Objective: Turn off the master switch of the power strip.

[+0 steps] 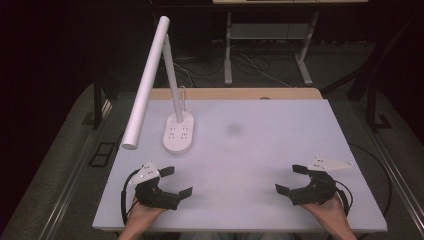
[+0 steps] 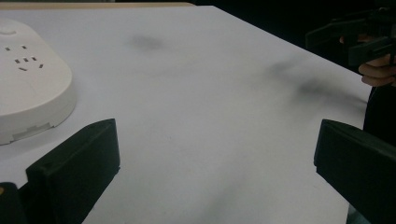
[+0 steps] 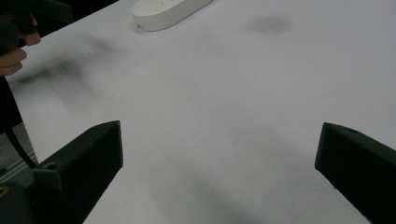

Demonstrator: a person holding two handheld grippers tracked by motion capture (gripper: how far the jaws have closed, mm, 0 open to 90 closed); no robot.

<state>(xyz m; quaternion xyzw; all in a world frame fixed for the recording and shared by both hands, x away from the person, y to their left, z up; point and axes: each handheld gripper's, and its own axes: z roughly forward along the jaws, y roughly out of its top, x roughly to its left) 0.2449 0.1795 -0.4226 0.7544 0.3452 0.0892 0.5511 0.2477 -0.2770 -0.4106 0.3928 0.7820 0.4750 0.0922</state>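
Both grippers sit near the front edge of the table (image 1: pixel 280 150), jaws spread wide, holding nothing: left gripper (image 1: pixel 176 181) by the front-left corner, right gripper (image 1: pixel 291 178) by the front-right. Nearest thing is the white desk lamp (image 1: pixel 179 132), base on the left half toward the back edge, long axis front-to-back, light bar overhanging the left edge. It lies just ahead of the left gripper, clearly the nearer one; right is well apart.
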